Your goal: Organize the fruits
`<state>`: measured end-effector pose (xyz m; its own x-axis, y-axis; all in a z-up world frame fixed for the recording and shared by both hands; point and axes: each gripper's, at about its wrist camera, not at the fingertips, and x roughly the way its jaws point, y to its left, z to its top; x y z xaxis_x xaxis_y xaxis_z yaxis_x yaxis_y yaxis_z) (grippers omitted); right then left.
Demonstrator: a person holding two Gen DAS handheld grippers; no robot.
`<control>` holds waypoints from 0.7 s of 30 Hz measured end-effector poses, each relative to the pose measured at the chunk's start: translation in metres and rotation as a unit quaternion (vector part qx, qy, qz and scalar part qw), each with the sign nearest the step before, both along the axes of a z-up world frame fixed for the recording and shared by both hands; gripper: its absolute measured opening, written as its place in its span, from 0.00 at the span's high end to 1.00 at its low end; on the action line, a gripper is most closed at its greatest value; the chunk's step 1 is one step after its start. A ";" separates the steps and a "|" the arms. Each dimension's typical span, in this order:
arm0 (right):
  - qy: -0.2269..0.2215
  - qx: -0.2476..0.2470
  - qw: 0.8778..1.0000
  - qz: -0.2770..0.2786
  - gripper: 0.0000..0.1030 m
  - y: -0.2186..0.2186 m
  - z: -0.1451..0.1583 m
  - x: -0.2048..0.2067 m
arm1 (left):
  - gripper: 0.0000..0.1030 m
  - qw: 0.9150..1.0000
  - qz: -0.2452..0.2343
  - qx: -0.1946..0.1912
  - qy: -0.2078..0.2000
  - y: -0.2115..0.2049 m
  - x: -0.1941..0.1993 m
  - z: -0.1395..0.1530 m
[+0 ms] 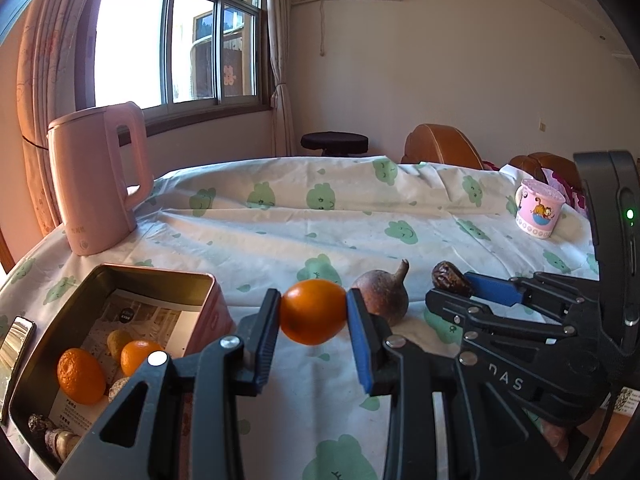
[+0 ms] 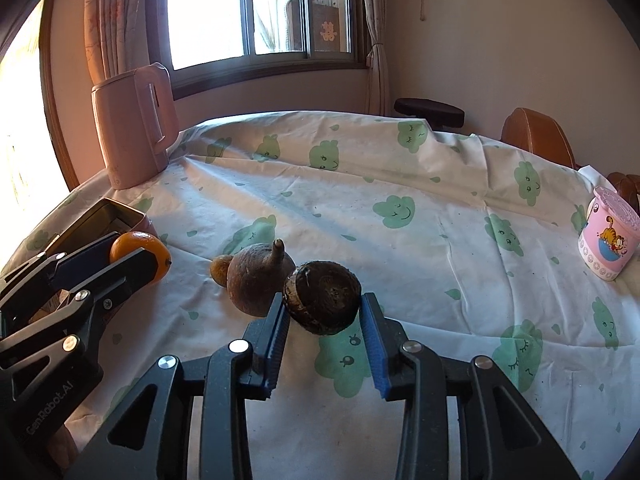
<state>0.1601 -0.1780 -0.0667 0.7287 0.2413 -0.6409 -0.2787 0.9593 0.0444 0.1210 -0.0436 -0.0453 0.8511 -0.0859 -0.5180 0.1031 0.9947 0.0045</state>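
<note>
Sunlit from a wide window (image 1: 176, 40), the bench wears a white cloth printed with green smiling clouds (image 2: 360, 184). Out from the left claw (image 1: 313, 312): its blue pads pinch a round orange tangerine (image 1: 313, 312), held above the cloth just right of the open pink rectangular tin (image 1: 120, 280). That tin holds two more tangerines (image 1: 80, 376), a yellowish fruit and some small dark pieces on printed paper. Just right of the held tangerine a brown, pear-shaped fruit with a curved stem (image 1: 380, 290) rests on the cloth. Beyond it sits a dark wrinkled brown fruit (image 2: 322, 298), between the blue pads of the right claw (image 2: 325, 320); the left pad touches it, but I cannot tell whether the right pad does. Behind the tin stands a tall pink electric kettle (image 1: 96, 176). Far right of the tin, a pink cartoon mug with a lid (image 2: 608, 236) stands near the bench edge.
</note>
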 end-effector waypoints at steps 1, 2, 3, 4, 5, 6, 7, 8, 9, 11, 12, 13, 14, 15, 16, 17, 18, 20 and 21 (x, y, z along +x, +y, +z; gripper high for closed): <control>-0.006 0.000 1.000 -0.001 0.63 0.000 0.001 -0.002 | 0.66 1.000 0.000 0.000 -0.001 0.000 0.000 0.000; -0.012 -0.001 1.000 -0.001 0.63 0.000 0.003 -0.004 | 0.66 1.000 0.000 0.001 -0.002 0.000 0.000 0.001; -0.018 -0.002 1.000 -0.002 0.63 0.000 0.004 -0.006 | 0.66 1.000 0.001 0.000 -0.003 0.000 -0.001 0.001; -0.024 -0.003 1.000 -0.003 0.63 0.000 0.005 -0.008 | 0.66 1.000 0.001 0.000 -0.005 0.000 -0.002 0.001; -0.029 -0.003 1.000 -0.004 0.63 0.001 0.006 -0.009 | 0.66 1.000 0.002 0.000 -0.006 0.001 -0.002 0.001; -0.034 -0.004 0.999 -0.004 0.63 0.001 0.007 -0.011 | 0.66 1.000 0.002 0.000 -0.007 0.000 -0.003 0.002; -0.038 -0.005 0.999 -0.006 0.63 0.001 0.008 -0.012 | 0.66 1.000 0.002 0.000 -0.008 0.000 -0.003 0.002; -0.042 -0.006 0.999 -0.007 0.63 0.001 0.008 -0.013 | 0.66 1.000 0.002 0.001 -0.009 0.000 -0.003 0.002; -0.045 -0.007 0.999 -0.008 0.63 0.001 0.009 -0.014 | 0.66 1.000 0.002 0.001 -0.010 0.000 -0.004 0.002; -0.052 -0.007 0.999 -0.010 0.63 0.000 0.010 -0.016 | 0.66 1.000 0.003 0.001 -0.013 0.000 -0.004 0.003; -0.056 -0.006 0.998 -0.011 0.63 0.000 0.011 -0.017 | 0.66 1.000 0.003 0.001 -0.014 0.000 -0.005 0.003; -0.060 -0.005 0.998 -0.011 0.63 -0.001 0.012 -0.019 | 0.66 1.000 0.003 0.002 -0.015 0.000 -0.005 0.003; -0.064 -0.004 0.998 -0.012 0.63 -0.001 0.013 -0.020 | 0.66 1.000 0.003 0.002 -0.016 0.000 -0.006 0.003; -0.068 -0.004 0.998 -0.013 0.63 -0.002 0.014 -0.021 | 0.66 1.000 0.004 0.002 -0.016 0.000 -0.006 0.003; -0.071 -0.003 0.997 -0.013 0.63 -0.002 0.014 -0.022 | 0.66 1.000 0.004 0.002 -0.017 0.000 -0.006 0.003; -0.074 -0.003 0.997 -0.013 0.63 -0.002 0.015 -0.022 | 0.66 1.000 0.004 0.002 -0.017 0.000 -0.006 0.003; -0.076 -0.002 0.997 -0.014 0.63 -0.002 0.015 -0.023 | 0.66 1.000 0.004 0.002 -0.018 0.000 -0.006 0.004; -0.083 -0.002 0.996 -0.015 0.63 -0.002 0.017 -0.025 | 0.66 1.000 0.004 0.002 -0.019 0.000 -0.007 0.004; -0.087 -0.002 0.996 -0.015 0.63 -0.002 0.017 -0.026 | 0.66 1.000 0.004 0.002 -0.019 0.000 -0.007 0.004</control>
